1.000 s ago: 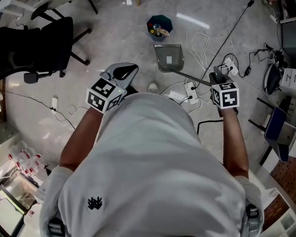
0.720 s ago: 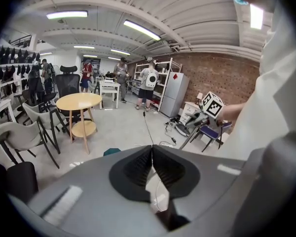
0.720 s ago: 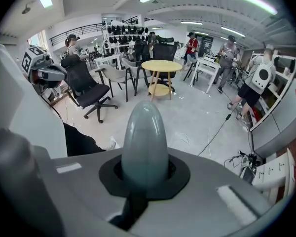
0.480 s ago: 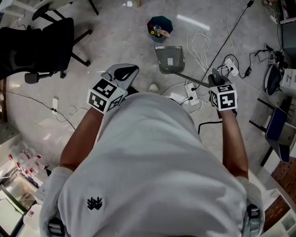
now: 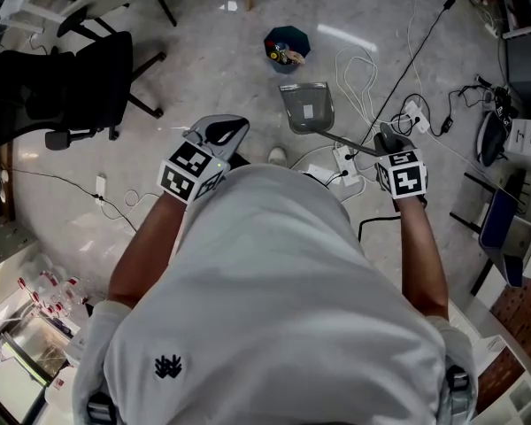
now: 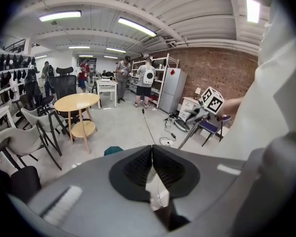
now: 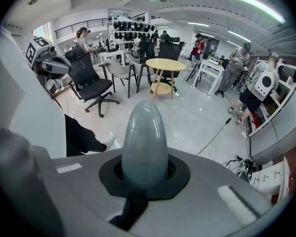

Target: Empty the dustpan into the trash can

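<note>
R gripper (image 5: 388,136): jaws clamped on rounded grey end of handle (image 7: 144,137). L gripper (image 5: 221,131): jaws together, nothing between, idle well to the left of R.

Dustpan (image 5: 307,106) sits at far end of the handle, ahead-left of R claw, low over the floor. Trash can (image 5: 287,46) is beyond the pan, further ahead of the claw, near but apart.

Handling (est.): stiff plastic, light, but 1 long lever, so the pan end will swing. Knob is smooth and may twist in the jaws; a hold lower on the shaft would be steadier. Keep the pan level till it is over the can.

Vs 1.0 s ago: approx. same. Pan nudged a touch, grip unchanged, L not moved.
</note>
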### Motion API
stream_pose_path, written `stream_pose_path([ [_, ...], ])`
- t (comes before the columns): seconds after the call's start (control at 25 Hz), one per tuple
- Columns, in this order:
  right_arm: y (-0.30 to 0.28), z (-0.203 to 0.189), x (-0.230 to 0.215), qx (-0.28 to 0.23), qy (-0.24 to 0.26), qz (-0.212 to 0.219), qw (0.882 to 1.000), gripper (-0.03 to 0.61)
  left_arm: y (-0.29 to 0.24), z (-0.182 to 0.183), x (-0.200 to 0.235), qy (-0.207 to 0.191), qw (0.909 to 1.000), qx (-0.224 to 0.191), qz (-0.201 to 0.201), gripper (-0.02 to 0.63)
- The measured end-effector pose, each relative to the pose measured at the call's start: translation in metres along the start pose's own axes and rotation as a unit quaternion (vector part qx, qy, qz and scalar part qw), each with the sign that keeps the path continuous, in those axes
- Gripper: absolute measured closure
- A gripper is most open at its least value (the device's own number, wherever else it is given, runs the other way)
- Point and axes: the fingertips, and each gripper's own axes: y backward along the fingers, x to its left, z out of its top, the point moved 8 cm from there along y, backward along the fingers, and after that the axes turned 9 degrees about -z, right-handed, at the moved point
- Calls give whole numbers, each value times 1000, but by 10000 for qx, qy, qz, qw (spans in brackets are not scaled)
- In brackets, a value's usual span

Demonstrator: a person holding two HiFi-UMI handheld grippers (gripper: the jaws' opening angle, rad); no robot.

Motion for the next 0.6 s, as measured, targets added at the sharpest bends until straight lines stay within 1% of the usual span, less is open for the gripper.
stream_pose_path([
  [0.36, -3, -4, -2, -17, -48, 37, 10000, 577, -3, -1, -1, -48, 9999, 135, 30, 557],
  [0.6, -6, -6, -3, -47, -123, 56, 9999, 577, -6, 2, -3, -170, 9996, 227, 34, 555],
])
